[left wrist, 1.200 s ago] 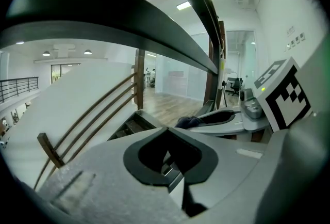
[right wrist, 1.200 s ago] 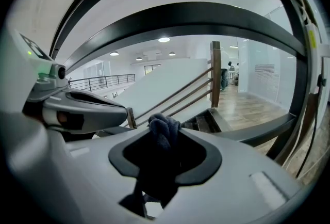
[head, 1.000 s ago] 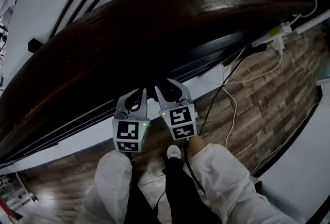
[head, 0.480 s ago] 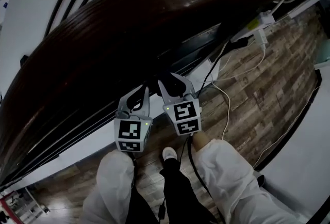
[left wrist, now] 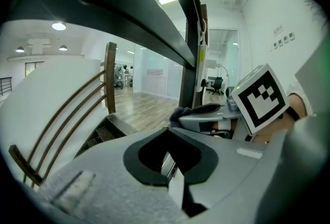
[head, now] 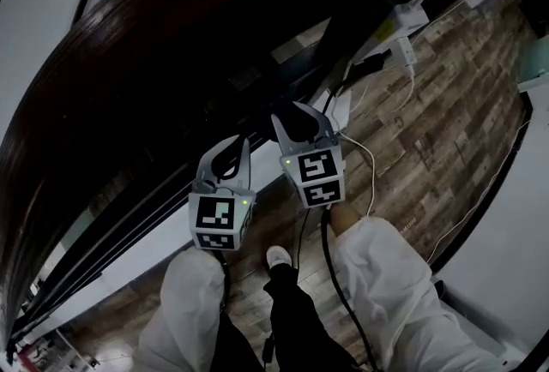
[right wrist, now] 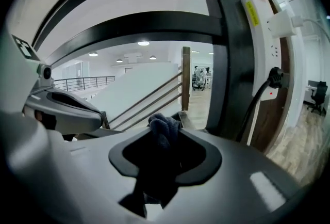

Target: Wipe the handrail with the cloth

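Soft, light, limp dark cloth clamped bunched in right gripper jaws, left gripper jaws together on nothing, near glossy, probably slippery wooden handrail at 11 o'clock.

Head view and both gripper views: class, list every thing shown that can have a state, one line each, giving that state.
left gripper: shut, nothing between its jaws.
right gripper: shut on the cloth.
cloth: bunched, pinched in the right gripper's jaws.
handrail: both grippers held below it, no wiping shown.
power strip: black plug inserted, red light on.
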The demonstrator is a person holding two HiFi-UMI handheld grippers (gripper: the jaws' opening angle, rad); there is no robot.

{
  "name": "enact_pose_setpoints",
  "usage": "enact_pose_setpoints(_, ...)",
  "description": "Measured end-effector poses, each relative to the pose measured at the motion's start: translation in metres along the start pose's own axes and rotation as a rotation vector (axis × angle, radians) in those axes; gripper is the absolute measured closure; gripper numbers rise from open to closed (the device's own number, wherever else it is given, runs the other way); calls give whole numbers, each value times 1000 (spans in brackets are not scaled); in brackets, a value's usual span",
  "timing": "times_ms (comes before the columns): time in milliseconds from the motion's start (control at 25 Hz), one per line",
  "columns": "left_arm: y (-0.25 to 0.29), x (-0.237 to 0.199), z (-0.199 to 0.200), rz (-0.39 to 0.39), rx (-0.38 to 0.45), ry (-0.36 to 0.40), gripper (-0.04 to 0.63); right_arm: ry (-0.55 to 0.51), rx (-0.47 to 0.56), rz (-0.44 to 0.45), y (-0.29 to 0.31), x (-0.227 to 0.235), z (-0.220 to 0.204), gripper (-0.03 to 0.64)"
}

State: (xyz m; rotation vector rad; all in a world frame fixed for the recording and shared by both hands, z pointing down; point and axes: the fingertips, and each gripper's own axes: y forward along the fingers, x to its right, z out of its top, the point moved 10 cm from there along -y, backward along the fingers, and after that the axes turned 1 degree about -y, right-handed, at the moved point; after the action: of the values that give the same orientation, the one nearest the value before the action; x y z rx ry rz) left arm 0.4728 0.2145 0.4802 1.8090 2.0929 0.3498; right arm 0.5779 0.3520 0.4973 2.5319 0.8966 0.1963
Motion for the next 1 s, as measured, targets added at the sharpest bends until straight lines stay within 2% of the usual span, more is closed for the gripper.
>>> enact_pose_setpoints(160,10,10,3,-20,-4,4,595,39,0,-47,-1,27,2,488)
enact_pose_setpoints(280,16,22,-1,-35,-16,-11,595,-3,-3,-58,0,34,3,488)
enact_pose_setpoints(440,21,34,-2,-60,-14,7,595,-16,-10,-85,-2,44,2,489)
enact_pose_setpoints(520,18,36,-3,-62,-10,6,595,-56,-21,-100,-3,44,0,489)
enact_pose_setpoints(760,-3,31,-11,-39,4,-15,595,-183,-60,-170,-7,38,3,491)
enact_pose_setpoints(880,-25,21,-17,-7,17,-39,595,-164,-22,-166,-19,27,14,491)
enact_pose_setpoints(1000,-59,9,-25,32,38,-67,595,-127,-9,-146,-34,-3,15,491)
